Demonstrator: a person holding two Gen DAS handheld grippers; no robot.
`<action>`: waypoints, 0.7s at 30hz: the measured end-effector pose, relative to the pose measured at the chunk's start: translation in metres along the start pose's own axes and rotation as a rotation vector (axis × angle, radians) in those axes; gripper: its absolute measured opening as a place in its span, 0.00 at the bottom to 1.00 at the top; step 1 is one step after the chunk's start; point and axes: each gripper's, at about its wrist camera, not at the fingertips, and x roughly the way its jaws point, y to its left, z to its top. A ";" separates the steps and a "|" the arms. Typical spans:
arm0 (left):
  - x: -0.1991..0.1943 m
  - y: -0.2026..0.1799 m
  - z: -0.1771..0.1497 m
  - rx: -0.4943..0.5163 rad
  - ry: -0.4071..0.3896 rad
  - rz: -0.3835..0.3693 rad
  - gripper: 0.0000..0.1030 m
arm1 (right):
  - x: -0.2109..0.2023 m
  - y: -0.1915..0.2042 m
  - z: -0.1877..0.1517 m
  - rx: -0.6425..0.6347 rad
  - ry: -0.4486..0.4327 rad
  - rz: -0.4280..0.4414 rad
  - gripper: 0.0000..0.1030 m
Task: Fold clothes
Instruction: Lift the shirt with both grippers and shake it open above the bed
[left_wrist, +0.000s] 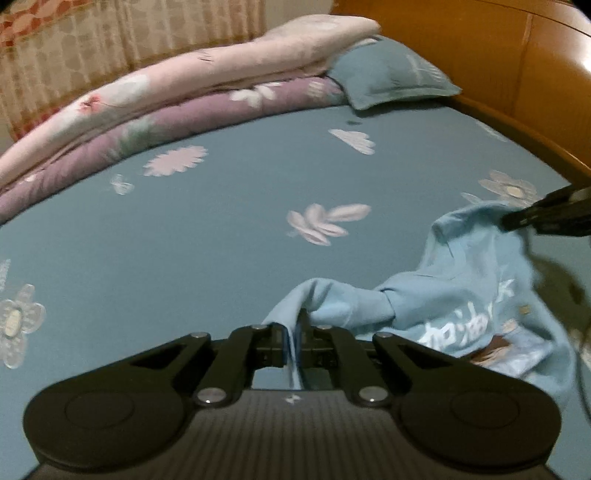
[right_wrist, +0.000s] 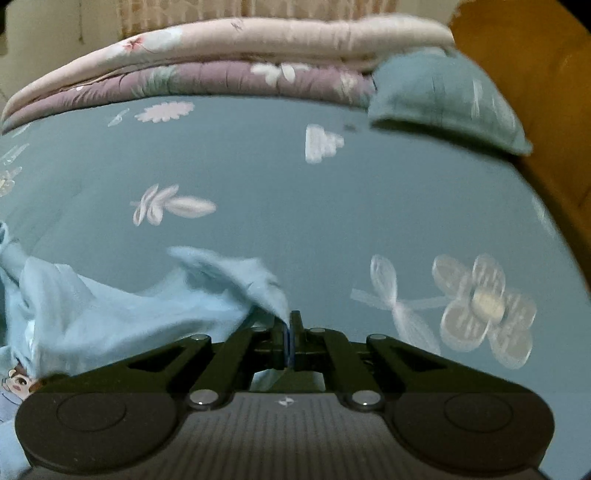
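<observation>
While both grippers pinch the crumpled pale-blue printed cotton shirt (left_wrist: 461, 295) above the teal flowered bedsheet (left_wrist: 184, 258) (left gripper (left_wrist: 293, 332), right gripper (right_wrist: 290, 332)), each bite looks thin; a tug could slip an edge free.

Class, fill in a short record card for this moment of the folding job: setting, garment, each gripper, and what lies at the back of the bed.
setting: bed with teal flowered sheet
garment: light blue shirt, crumpled, white lettering showing
left gripper: shut on the shirt's edge
right gripper: shut on another edge
back of bed: folded quilts, teal pillow
</observation>
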 end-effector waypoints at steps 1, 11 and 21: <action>0.002 0.007 0.004 0.002 -0.002 0.022 0.01 | 0.001 0.000 0.008 -0.015 -0.007 -0.013 0.03; 0.056 0.050 0.027 -0.006 0.102 0.101 0.01 | 0.033 -0.009 0.067 -0.003 -0.016 -0.087 0.03; 0.114 0.061 0.031 -0.002 0.230 0.127 0.02 | 0.088 -0.004 0.069 -0.015 0.102 -0.112 0.06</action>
